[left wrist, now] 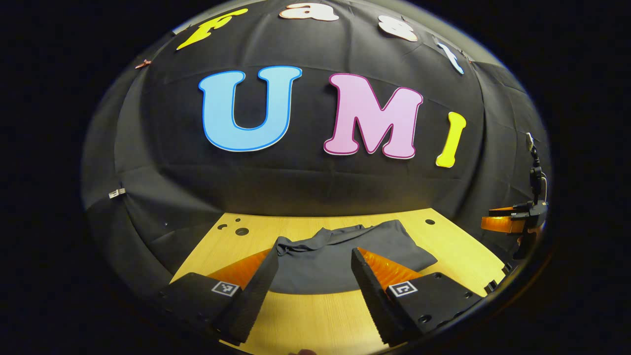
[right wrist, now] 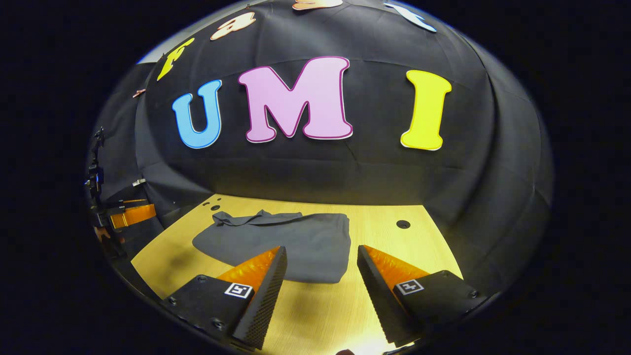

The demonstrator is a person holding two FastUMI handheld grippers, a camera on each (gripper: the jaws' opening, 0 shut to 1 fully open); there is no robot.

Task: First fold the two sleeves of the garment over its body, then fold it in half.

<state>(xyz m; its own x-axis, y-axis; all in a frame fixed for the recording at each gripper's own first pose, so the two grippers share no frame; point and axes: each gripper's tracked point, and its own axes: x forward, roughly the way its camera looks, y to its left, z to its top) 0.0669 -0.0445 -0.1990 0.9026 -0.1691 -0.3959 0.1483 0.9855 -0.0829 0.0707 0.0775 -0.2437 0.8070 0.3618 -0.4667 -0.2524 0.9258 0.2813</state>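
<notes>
Garment (left wrist: pixel 340 256) dark grey, already folded compact, lies mid-surface (left wrist: pixel 458 251), centre of frame. Left tongs (left wrist: pixel 310 281) released, empty, hovering above near hem. Right tongs (right wrist: pixel 320 281) also released, empty. Judgement: folding looks finished; lift straight up, avoid snagging cloth. Bare wood all around, room to retreat.

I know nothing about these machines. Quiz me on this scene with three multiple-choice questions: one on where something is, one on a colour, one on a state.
1. Where does the garment lie?
A. On the wooden table
B. On the floor
C. Hung on the wall

2. What colour is the garment?
A. Red
B. Dark grey
C. White

3. How are the left tongs?
A. Shut on the garment
C. Open, holding nothing
B. Shut, empty

Answers: 1 A, it lies flat on the wood. 2 B, the cloth is dark grey. 3 C, a wide gap separates the fingers.
</notes>
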